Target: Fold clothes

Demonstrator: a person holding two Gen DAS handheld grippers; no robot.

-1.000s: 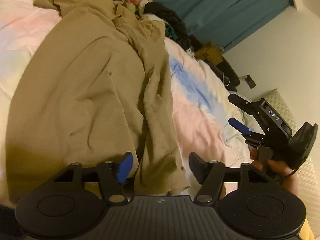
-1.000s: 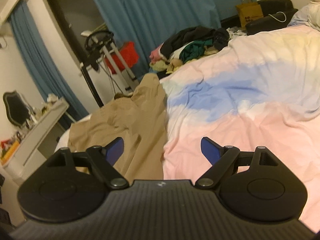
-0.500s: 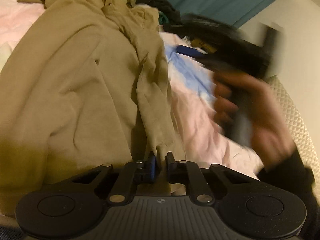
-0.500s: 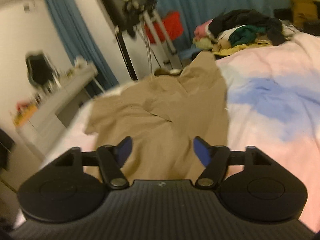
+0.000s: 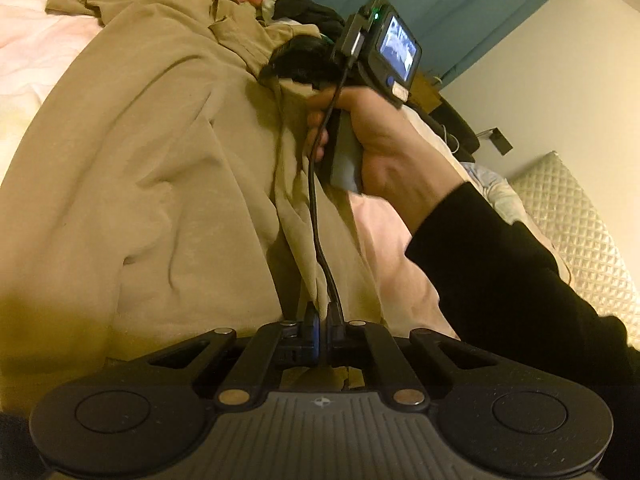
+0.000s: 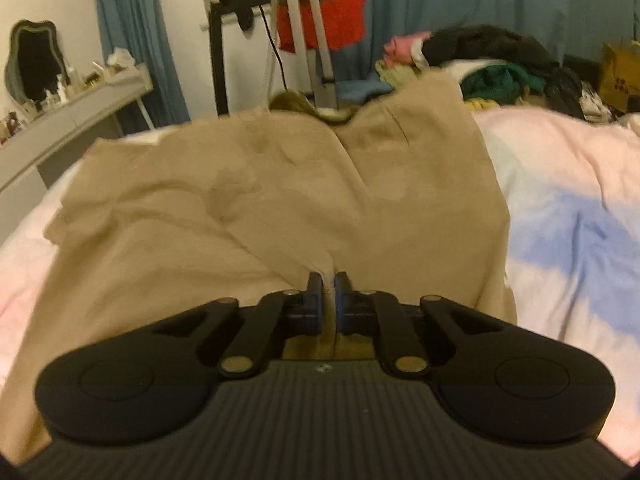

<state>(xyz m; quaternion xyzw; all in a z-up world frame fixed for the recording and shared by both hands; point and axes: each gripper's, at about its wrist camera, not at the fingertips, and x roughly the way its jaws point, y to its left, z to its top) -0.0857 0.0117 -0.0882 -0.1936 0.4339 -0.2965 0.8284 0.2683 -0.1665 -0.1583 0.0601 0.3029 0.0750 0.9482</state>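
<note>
Both of your grippers are pinching the same large tan soft-cloth garment (image 6: pixel 248 200), which lies spread across a bed with a pastel pink, white and blue quilt (image 6: pixel 560 216). The left gripper (image 5: pixel 322 330) has its jaws clenched on a ridge of cloth along the garment's near edge. The right gripper (image 6: pixel 327 304) is likewise clamped on a raised fold nearer the garment's middle. From the left wrist view, your right hand (image 5: pixel 372 136) in a black sleeve (image 5: pixel 508 272) grips the handle of that tool over the cloth.

With two holds on one edge, the step in hand looks like carrying a fold across. To do it well, keep both pinches tight and level, lift together so the cloth between them stays taut, and lay it down without dragging the lower layer into fresh creases. Mind the black cable (image 5: pixel 316 216) that runs close to the left gripper's fingertips; it could snag.

A heap of mixed dark, green and pink clothes (image 6: pixel 480 56) sits at the far end of the bed. No brand, label or writing can be read; the small lit screen (image 5: pixel 400 50) on the right tool is too blurred.
</note>
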